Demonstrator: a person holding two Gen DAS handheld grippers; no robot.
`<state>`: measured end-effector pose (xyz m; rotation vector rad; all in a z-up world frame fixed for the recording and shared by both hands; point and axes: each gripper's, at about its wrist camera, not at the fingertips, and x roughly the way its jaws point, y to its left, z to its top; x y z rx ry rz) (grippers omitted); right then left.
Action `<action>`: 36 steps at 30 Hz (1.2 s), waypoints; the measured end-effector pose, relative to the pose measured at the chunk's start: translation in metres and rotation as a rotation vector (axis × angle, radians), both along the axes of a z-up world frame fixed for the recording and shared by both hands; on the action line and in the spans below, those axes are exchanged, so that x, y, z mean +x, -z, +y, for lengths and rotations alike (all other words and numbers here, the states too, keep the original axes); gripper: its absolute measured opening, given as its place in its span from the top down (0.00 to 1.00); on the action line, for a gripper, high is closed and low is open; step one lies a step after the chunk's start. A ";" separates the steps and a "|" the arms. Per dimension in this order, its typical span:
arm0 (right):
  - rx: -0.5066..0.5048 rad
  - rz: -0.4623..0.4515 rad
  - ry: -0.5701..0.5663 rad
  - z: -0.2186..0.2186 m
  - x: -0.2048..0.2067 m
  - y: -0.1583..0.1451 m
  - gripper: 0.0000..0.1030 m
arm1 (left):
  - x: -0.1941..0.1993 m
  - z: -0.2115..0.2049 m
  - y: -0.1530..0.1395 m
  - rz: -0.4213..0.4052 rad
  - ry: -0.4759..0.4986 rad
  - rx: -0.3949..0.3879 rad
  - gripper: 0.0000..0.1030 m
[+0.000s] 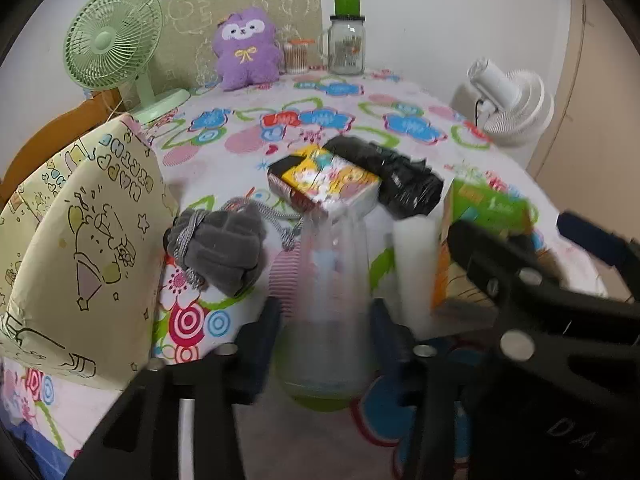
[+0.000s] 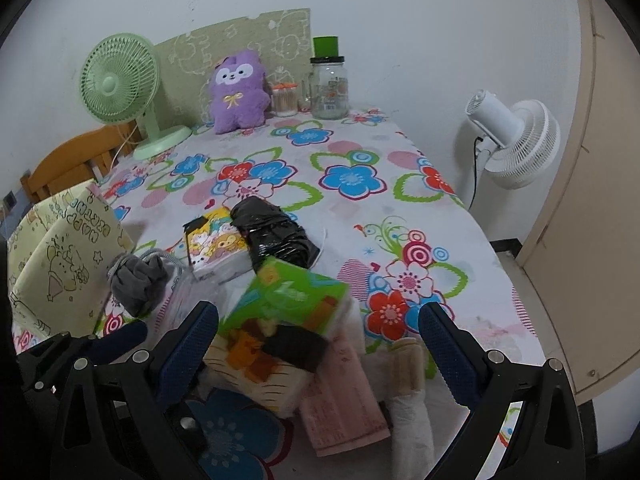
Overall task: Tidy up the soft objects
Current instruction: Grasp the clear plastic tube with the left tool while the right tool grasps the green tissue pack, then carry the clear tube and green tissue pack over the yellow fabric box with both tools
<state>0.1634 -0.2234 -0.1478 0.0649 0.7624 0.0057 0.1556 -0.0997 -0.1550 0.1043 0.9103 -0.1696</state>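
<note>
clear, blurred plastic fills the space between the jaws of the left gripper (image 1: pixel 326 320): a see-through packet (image 1: pixel 332 292) with a green lower edge, which the two dark blue pads appear to close on from either side. motion blur hides its print.

the right gripper (image 2: pixel 320 344) hangs with its jaws spread wide and holding nothing, above a loose heap at the near edge of the bench (image 2: pixel 440 216), which wears a white cloth printed with blue, red and pink flowers. in that heap lies a tissue pack (image 2: pixel 288 300) with a bright green top and an orange-and-cream lower part, tilted, with a dark brown patch on its front. just beside it sit a folded pink cloth (image 2: pixel 344 404) and a pale cream roll (image 2: pixel 408 392), both soft and creased.

further in, a grey drawstring pouch (image 1: pixel 218 248) slumps on the cloth, its braided cord wound round one end. a yellow cartoon-printed tissue pack (image 1: pixel 324 180) lies touching a crumpled black plastic bundle (image 1: pixel 392 176). a cream cushion (image 1: pixel 80 248) with line drawings and coloured letters leans at the left edge.

at the far end, against the wall, a fluffy purple plush toy (image 2: pixel 238 92) with a white face and yellow bow sits upright, between a green desk fan (image 2: pixel 120 84) and a glass jar (image 2: pixel 328 88) with a green top. a white fan (image 2: pixel 516 136) stands off the bench to the right.
</note>
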 end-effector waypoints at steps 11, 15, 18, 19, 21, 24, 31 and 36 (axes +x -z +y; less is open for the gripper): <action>-0.027 0.051 -0.019 0.015 0.013 0.013 0.13 | 0.006 0.005 0.004 0.026 0.000 -0.016 0.63; 0.024 0.077 -0.008 0.012 0.015 0.016 0.30 | 0.009 0.004 0.004 0.035 0.008 -0.022 0.72; 0.012 0.069 0.001 0.012 0.013 0.015 0.38 | 0.008 0.004 0.003 0.035 0.011 -0.021 0.75; 0.012 0.068 0.003 0.012 0.012 0.015 0.39 | 0.007 0.004 0.003 0.034 0.011 -0.024 0.77; 0.020 0.061 0.008 0.010 0.010 0.013 0.42 | 0.006 0.005 0.001 0.034 0.017 -0.034 0.78; 0.019 0.049 0.014 0.008 0.006 0.008 0.45 | 0.003 0.003 -0.004 0.020 0.026 -0.040 0.79; 0.016 0.009 0.018 0.007 -0.005 -0.008 0.47 | -0.008 0.005 -0.021 -0.032 0.021 -0.034 0.79; 0.011 -0.020 0.016 0.009 -0.014 -0.022 0.47 | -0.016 0.008 -0.035 -0.065 0.019 -0.034 0.79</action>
